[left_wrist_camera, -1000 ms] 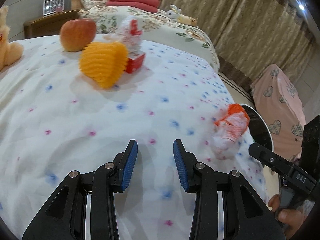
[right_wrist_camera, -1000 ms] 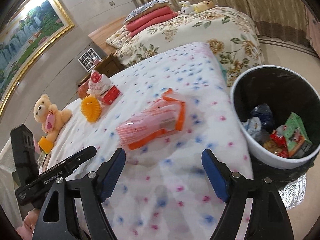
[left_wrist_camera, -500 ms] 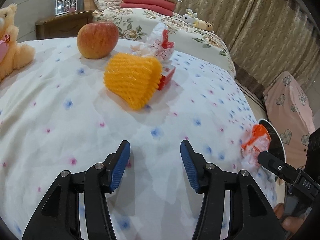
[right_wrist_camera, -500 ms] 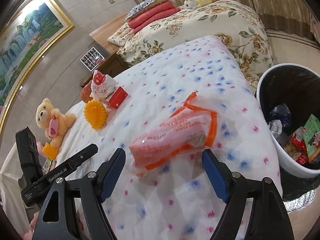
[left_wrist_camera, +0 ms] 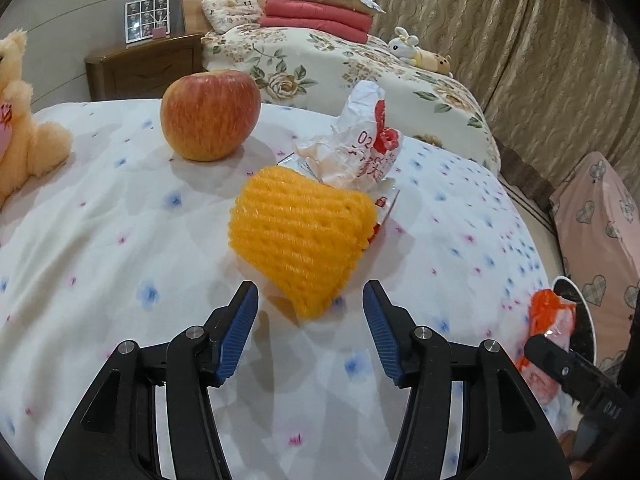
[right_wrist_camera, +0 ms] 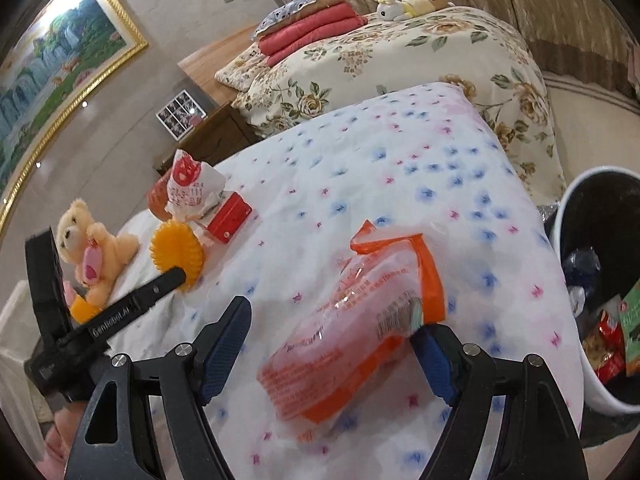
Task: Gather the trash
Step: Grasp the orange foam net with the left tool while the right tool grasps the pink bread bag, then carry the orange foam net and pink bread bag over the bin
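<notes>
A yellow foam fruit net (left_wrist_camera: 300, 232) lies on the flowered quilt (left_wrist_camera: 120, 240), its near tip just between the fingertips of my open left gripper (left_wrist_camera: 310, 322). Behind it sit a crumpled white-and-red wrapper (left_wrist_camera: 360, 148) and a small red box (right_wrist_camera: 230, 218). An orange-and-clear plastic bag (right_wrist_camera: 360, 340) lies between the jaws of my right gripper (right_wrist_camera: 330, 350), which are closing. The right pad touches the bag's edge and the left pad stands apart from it. The same bag (left_wrist_camera: 548, 320) shows at the right edge of the left wrist view.
A white-rimmed bin (right_wrist_camera: 560, 216) with a black liner holds several wrappers beside the bed's right edge. An apple (left_wrist_camera: 210, 114) and a teddy bear (left_wrist_camera: 24, 140) sit at the back of the quilt. A second bed (left_wrist_camera: 360, 68) and a wooden nightstand (left_wrist_camera: 144, 66) stand beyond.
My left gripper has moved forward to the yellow net and its jaws have widened. My right gripper has advanced over the orange bag, which now lies between its jaws.
</notes>
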